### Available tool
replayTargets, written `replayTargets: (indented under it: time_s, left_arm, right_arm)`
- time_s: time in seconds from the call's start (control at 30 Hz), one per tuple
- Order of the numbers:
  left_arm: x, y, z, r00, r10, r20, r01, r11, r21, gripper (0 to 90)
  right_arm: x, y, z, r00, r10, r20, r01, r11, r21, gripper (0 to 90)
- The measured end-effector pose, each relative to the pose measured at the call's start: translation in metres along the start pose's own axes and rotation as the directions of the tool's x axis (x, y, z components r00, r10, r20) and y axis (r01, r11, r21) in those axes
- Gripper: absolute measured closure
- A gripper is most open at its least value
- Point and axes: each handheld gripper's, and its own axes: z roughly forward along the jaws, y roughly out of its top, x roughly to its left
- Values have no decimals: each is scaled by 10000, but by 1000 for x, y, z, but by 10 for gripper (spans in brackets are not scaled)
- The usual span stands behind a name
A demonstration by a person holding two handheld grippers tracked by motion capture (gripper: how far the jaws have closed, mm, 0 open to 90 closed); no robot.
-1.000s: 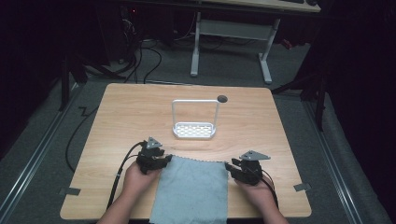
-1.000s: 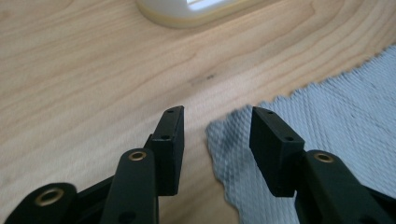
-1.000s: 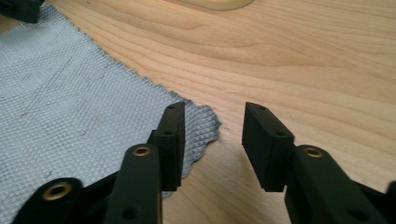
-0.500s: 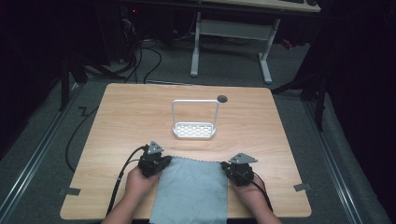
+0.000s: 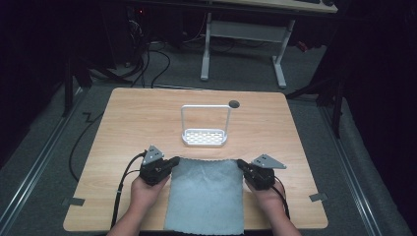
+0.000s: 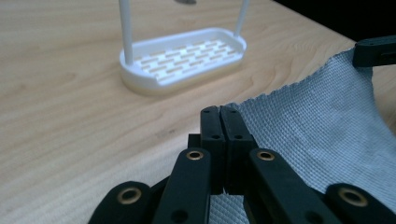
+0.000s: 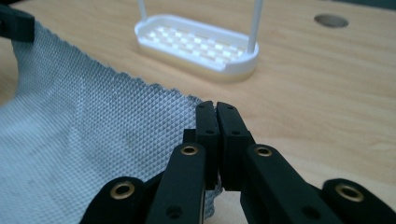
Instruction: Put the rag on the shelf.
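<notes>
Left gripper (image 5: pixel 169 163): we see this black two-jaw gripper, with its grey three-cornered plate on top, at the far left corner of the grey waffle-weave cloth (image 5: pixel 206 194). In the left gripper view its jaws (image 6: pixel 219 135) have just been closing and now stand pressed together, with the cloth's corner pinched between them.

Left hand (image 5: pixel 143 191): we see it wrapped around the left gripper's body, just left of the cloth, with a black cable trailing back beside it.

Cloth: we see it spread on the light wooden counter (image 5: pixel 128 123), between the two grippers. Its near edge reaches the counter's near edge. In the left gripper view (image 6: pixel 322 130) its far edge sags between the two pinched corners.

White rack (image 5: pixel 205 132): we see this white plastic slotted tray with a tall wire hoop standing on the counter just beyond the cloth's far edge, apart from it.

Round hole (image 5: pixel 234 103): we see it in the counter beyond the cloth, past the rack's right post.

Right gripper (image 5: pixel 242 167): we see it at the cloth's far right corner. In the right gripper view (image 7: pixel 215 135) its jaws have just been closing and meet on the cloth's (image 7: pixel 93 135) corner.

Right hand (image 5: pixel 268 196): we see it around the right gripper, just right of the cloth.
</notes>
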Motion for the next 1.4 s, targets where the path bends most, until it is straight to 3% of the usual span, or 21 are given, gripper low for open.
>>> replayTargets:
  time_s: [0.33, 0.47, 0.6, 0.9, 0.97, 1.13, 1.3, 1.4]
  left_arm:
    - [-4, 26, -17, 9997, 162, -180, -182, 9926, -1201, 899]
    - [-5, 36, -21, 9994, 195, -275, -235, 9874, -1568, 899]
    - [-7, 49, -26, 9980, 464, -418, -534, 9809, -1872, 899]
    - [-13, 77, -36, 9944, 890, -577, -1014, 9578, -2688, 900]
    - [-15, 85, -39, 9929, 982, -665, -1136, 9483, -2965, 900]
    - [-14, 97, -45, 9918, 1047, -732, -1230, 9373, -3261, 900]
    - [-14, 115, -54, 9861, 1358, -962, -1613, 9220, -3519, 900]
    - [-13, 121, -53, 9843, 1437, -1022, -1707, 9220, -3476, 900]
  right_arm:
    - [-4, 30, -13, 9996, -276, -36, 270, 9934, -1111, 888]
    - [-5, 40, -16, 9987, -509, 65, 513, 9867, -1544, 891]
    - [-8, 52, -21, 9985, -533, 130, 548, 9787, -1979, 891]
    - [-8, 79, -35, 9974, -613, 367, 692, 9563, -2842, 891]
    - [-8, 88, -40, 9977, -556, 387, 649, 9486, -3099, 891]
    - [-9, 100, -47, 9970, -646, 431, 753, 9386, -3368, 891]
    - [-10, 118, -53, 9973, -637, 363, 726, 9283, -3646, 891]
    - [-11, 125, -53, 9977, -627, 269, 682, 9307, -3594, 891]
